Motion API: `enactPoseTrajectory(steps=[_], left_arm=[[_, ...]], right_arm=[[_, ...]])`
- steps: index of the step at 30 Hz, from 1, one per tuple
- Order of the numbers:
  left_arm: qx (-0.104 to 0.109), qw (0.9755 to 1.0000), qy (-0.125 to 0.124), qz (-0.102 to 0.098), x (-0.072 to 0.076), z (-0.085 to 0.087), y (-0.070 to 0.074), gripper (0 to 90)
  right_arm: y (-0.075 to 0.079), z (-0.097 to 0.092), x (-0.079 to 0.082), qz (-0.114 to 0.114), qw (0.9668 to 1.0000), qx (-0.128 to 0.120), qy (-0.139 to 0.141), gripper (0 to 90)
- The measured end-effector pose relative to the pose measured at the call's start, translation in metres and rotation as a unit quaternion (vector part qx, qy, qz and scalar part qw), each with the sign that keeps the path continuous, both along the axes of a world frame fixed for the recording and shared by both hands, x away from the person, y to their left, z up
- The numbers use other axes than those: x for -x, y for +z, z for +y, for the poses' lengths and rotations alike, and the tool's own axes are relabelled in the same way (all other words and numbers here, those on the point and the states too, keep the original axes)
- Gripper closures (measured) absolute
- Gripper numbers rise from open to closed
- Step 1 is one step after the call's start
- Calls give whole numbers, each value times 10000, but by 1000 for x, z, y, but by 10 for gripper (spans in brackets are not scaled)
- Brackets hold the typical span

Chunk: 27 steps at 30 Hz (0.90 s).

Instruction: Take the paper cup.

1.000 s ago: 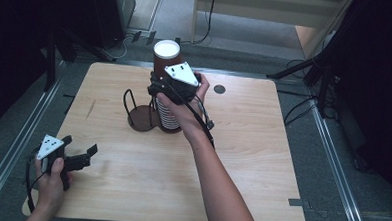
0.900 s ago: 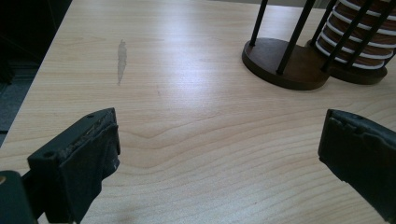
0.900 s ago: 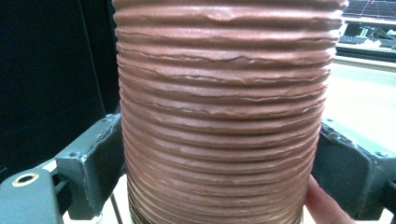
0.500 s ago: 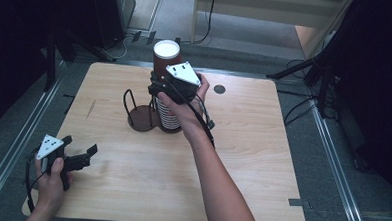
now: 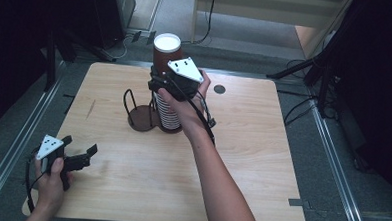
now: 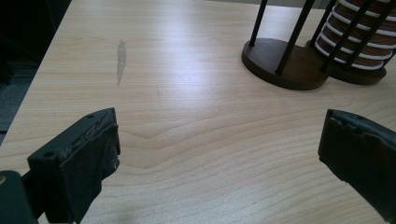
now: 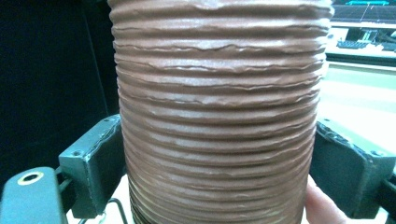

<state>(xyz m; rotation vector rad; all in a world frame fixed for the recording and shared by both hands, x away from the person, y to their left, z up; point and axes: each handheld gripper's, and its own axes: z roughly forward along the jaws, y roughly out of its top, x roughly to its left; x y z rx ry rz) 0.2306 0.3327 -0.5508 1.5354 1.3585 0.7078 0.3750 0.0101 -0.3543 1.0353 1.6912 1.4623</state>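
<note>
Right gripper view: our right tongs [image 7: 219, 172] seem clamped on the top ribbed cup [image 7: 219, 112] of the stack in the rack [image 5: 146, 116]. We should lift straight up, squeezing gently. Left tongs [image 6: 219, 154] apart over the bench [image 6: 187, 93].

High view looks down over the table [image 5: 242, 157]; both gripper views sit close, sharing the cup stack [image 7: 219, 116].

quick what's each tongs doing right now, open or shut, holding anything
Left tongs: open, holding nothing, low over the table.
Right tongs: shut on the top brown ribbed cup of the cup stack.
</note>
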Motion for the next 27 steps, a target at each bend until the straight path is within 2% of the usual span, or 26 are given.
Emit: enactPoseTrajectory(steps=[11, 23, 27], left_arm=[[15, 10000, 5, -6, 0, 0, 0, 0], [-11, 10000, -1, -6, 0, -1, 0, 0], [-11, 10000, -4, -3, 0, -1, 0, 0]], right_arm=[[20, 3, 2, -158, 9998, -90, 7, 116], [50, 7, 8, -456, 9989, -108, 69, 115], [56, 5, 8, -474, 9987, -152, 57, 115]])
